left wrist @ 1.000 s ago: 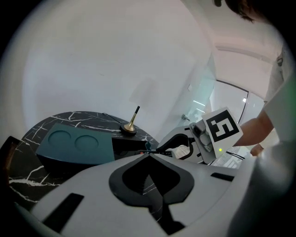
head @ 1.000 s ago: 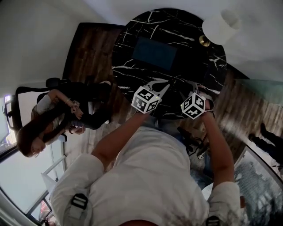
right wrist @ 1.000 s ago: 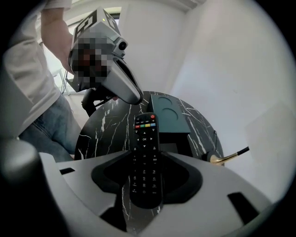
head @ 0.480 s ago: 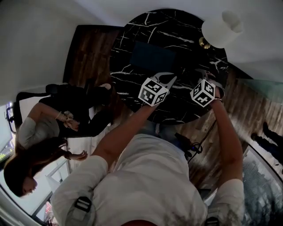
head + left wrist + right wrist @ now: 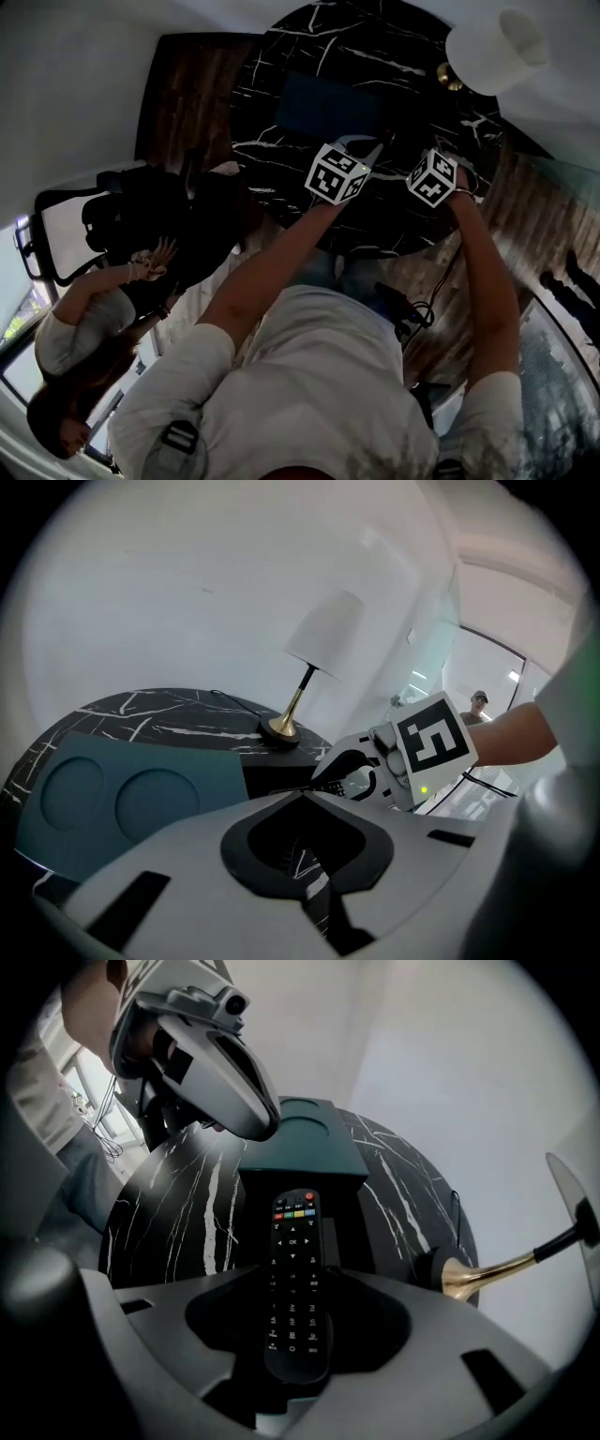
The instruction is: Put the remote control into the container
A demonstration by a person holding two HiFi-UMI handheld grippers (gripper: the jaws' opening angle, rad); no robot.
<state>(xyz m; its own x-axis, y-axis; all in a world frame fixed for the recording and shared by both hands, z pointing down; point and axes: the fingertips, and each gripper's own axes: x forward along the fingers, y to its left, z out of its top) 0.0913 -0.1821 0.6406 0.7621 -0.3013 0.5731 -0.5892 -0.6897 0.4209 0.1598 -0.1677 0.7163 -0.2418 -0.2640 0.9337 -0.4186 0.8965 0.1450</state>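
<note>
The task was judged part done: the remote control had been picked up but not yet delivered. In the right gripper view it lay lengthwise at frame centre, button face up, with the right gripper clamped on its lower half and its red-button end pointing at the teal container just beyond. The container stood on the round black marble table, at upper centre of the head view. The remote appeared to be held short of the container rather than over it, though the exact gap could not be judged. The left gripper had its jaws together with nothing between them, only the marble showing behind; the container occupied the left of that view. Two round recesses were visible in the container's top face, and both looked empty. No other contents could be seen. A table lamp with a brass base stood at the table's upper-right edge, well apart from the container. Remaining work, by assessment: carry the remote forward over the container, lower it in, and release.
</note>
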